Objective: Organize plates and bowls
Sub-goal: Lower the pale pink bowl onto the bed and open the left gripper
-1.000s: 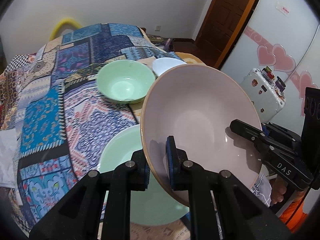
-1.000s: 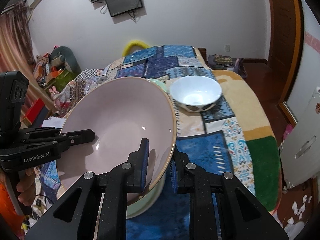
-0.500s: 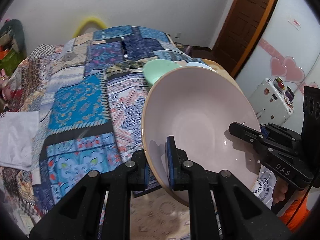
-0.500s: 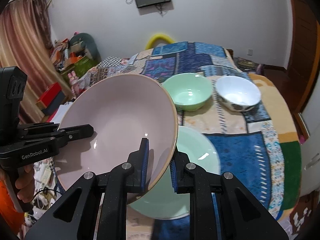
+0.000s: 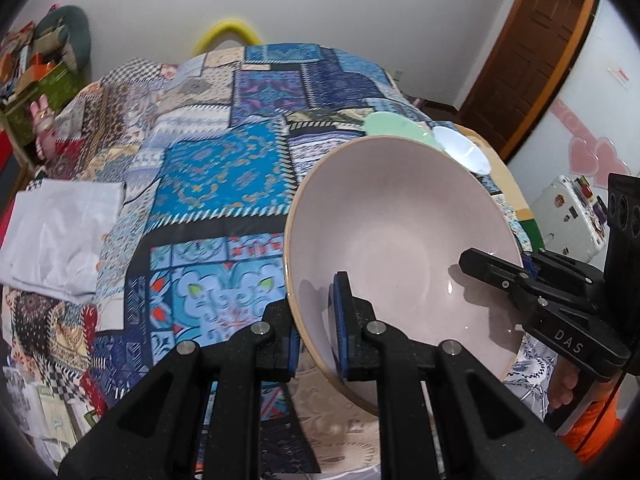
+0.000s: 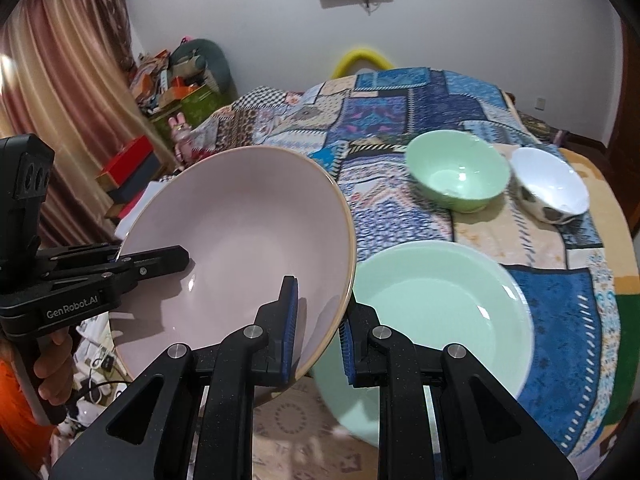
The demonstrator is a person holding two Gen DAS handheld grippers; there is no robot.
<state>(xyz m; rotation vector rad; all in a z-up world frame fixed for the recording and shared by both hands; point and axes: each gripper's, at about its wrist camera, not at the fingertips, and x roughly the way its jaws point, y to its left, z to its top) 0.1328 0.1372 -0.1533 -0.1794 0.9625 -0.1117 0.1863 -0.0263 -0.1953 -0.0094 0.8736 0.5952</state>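
Left gripper (image 5: pixel 317 332): its blue-padded fingers (image 5: pixel 341 320) are clamped on the near rim of the pink plate (image 5: pixel 400 240), one inside and one outside the rim. Right gripper (image 6: pixel 318 330): its fingers (image 6: pixel 289 324) are likewise clamped on the opposite rim of the same plate, so that the plate is held between the two grippers, tilted, in the air above the near edge of the bed (image 6: pixel 400 112). In each wrist view the other gripper is seen across the plate, with a hand (image 6: pixel 52 364) on its handle. Beside the pink plate, to its right in the right wrist view, a green plate (image 6: pixel 440 304) lies flat on the patchwork quilt (image 5: pixel 224 184). Farther back stand a green bowl (image 6: pixel 458 170) and, just beside it, a white bowl (image 6: pixel 550 186), both upright. A white folded cloth (image 5: pixel 60 232) lies at the quilt's left side in the left wrist view.
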